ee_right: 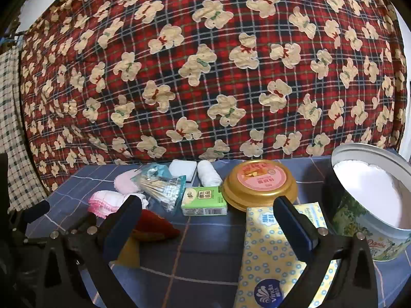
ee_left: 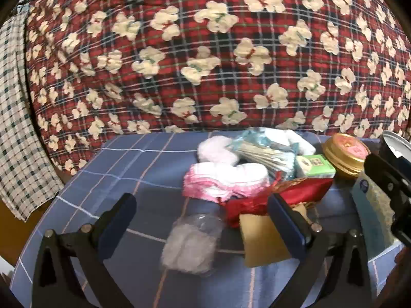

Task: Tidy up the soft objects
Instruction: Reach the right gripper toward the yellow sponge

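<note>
Above the blue cloth (ee_right: pixel 205 256), both tools — left (ee_left: pixel 203 225), right (ee_right: pixel 205 223) — tilt downward, jaws spread wide, empty.

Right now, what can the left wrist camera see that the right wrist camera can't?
Only the left wrist view shows a clear plastic bag of white fluff between the fingers of the open left hand-held gripper, and a tan card beside it.

Only the right wrist view shows the whole open round tin, a white cloth roll, and the whole yellow tissue pack under the open right hand-held gripper.

Both share the bag of cotton swabs, green tissue packet, gold lid, pink cloth and red pouch.
</note>
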